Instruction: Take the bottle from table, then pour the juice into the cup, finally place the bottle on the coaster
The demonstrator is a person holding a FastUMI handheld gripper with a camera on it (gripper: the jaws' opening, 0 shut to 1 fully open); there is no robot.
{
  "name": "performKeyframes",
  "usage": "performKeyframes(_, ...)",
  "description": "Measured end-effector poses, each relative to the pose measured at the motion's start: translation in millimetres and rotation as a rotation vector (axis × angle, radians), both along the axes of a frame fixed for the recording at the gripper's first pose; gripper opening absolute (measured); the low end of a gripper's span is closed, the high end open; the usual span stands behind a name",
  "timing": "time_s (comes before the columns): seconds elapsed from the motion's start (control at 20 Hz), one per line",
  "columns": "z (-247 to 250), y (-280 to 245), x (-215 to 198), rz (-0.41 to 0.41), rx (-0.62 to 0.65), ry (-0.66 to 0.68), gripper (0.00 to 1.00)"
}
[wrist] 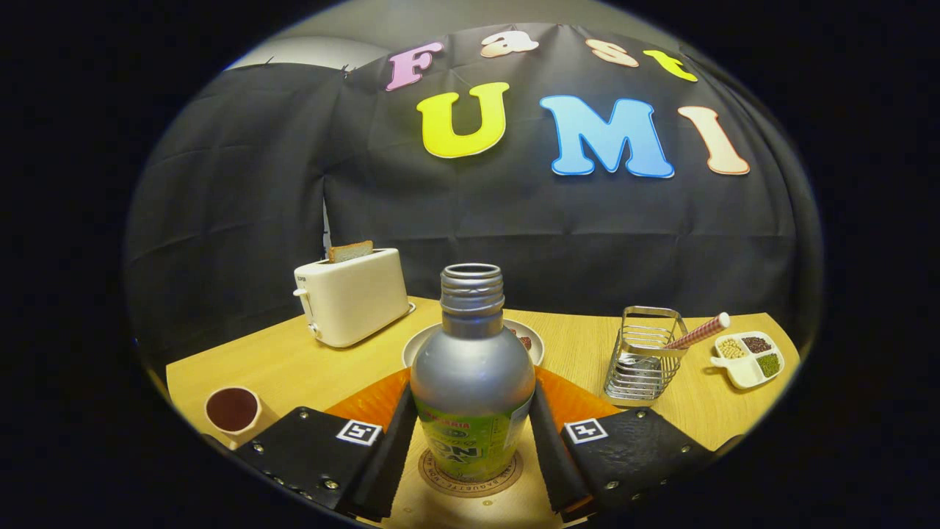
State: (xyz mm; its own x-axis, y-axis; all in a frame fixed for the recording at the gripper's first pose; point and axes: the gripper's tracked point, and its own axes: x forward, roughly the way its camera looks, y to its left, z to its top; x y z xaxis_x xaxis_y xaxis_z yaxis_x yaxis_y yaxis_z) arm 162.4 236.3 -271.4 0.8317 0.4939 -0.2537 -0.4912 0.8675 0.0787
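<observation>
Lower centre of frame: bottle (pixel 472 382) stood upright on the coaster (pixel 471 480), between your tool (pixel 470 448) fingers, which flanked its label; contact unclear. Rigid metal, uncapped, likely slick and light; you'd best grip mid-body, kept level.

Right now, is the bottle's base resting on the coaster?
Touching. The gripper view shows the bottle standing upright on the coaster, whose rim rings its base, between the jaws.
</observation>
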Motion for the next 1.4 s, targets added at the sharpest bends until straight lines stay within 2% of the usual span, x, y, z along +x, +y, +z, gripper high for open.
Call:
performKeyframes(0.2, 0.0, -0.1, -0.9, -0.005, -0.004, -0.01, 0.76)
performKeyframes(0.3, 2.7, -2.2, -1.0, -0.009, -0.016, -0.014, 0.81)
performKeyframes(0.35, 10.6, -3.5, 0.3, -0.019, -0.011, -0.032, 0.87)
performKeyframes(0.5, 32.1, -8.4, 0.0, -0.044, 0.022, -0.069, 0.92)
performKeyframes(0.65, 90.5, -25.7, -4.9, -0.1, 0.041, -0.136, 0.92)
performKeyframes(0.75, 130.8, -44.8, -9.3, -0.154, 0.005, -0.186, 0.92)
performKeyframes(1.1, 289.8, -126.1, -53.2, -0.31, -0.007, -0.288, 0.92)
performKeyframes(1.25, 321.3, -151.7, -59.8, -0.355, -0.045, -0.302, 0.92)
performKeyframes(1.4, 333.0, -167.7, -60.2, -0.377, -0.024, -0.317, 0.92)
